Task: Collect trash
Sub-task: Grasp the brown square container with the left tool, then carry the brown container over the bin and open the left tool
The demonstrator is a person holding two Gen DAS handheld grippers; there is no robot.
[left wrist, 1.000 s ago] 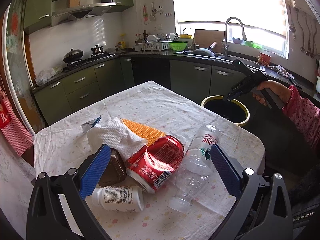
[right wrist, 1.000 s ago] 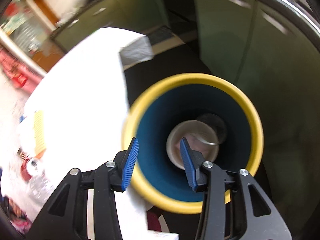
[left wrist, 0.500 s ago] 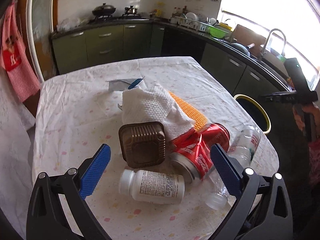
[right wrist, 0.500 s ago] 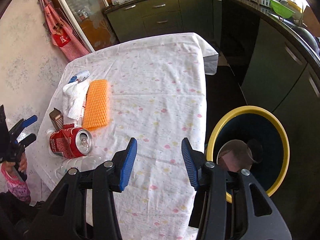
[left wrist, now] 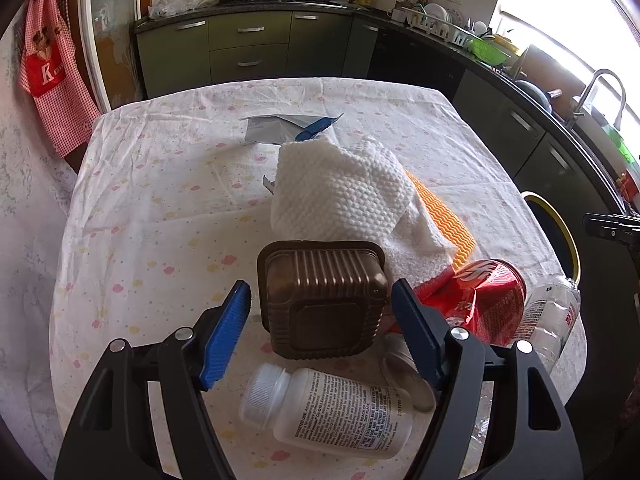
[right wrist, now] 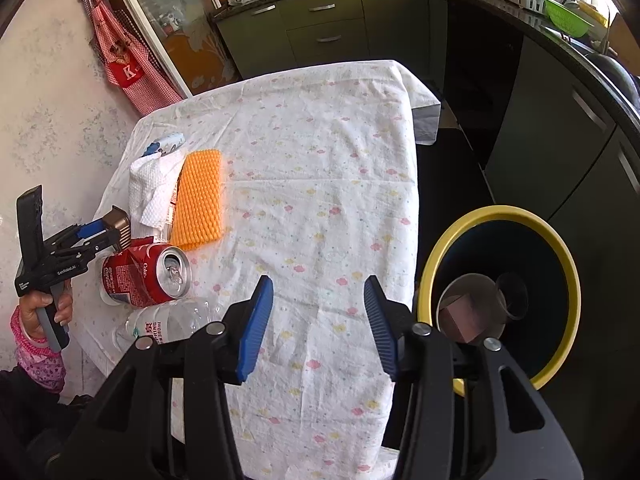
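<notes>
Two blue pads of the left gripper (left wrist: 320, 328) straddle the brown ribbed plastic tray (left wrist: 322, 298), spread wide with a sliver of daylight on each side, nothing clamped yet! That tray sits tipped against the white paper towel (left wrist: 344, 192), just above the white pill bottle (left wrist: 324, 410) and beside the crushed red cola can (left wrist: 480, 300). My read: go in level, centre the tray between the pads, close on its side walls gently because thin plastic like that will likely buckle or squirt out, and mind the can's torn edge on the right. Over on the other side, the right gripper (right wrist: 316, 320) hangs spread and empty above the table's edge, next to the yellow-rimmed bin (right wrist: 440, 256) on the floor, something pale already lying inside. Also waiting: the orange ridged sponge (right wrist: 200, 200) and the clear bottle (right wrist: 172, 320). It all lies on a white tablecloth (right wrist: 320, 160) dotted with pastel clouds, green kitchen cabinets (left wrist: 248, 48) behind, a red checked apron (left wrist: 48, 76) hanging left.
</notes>
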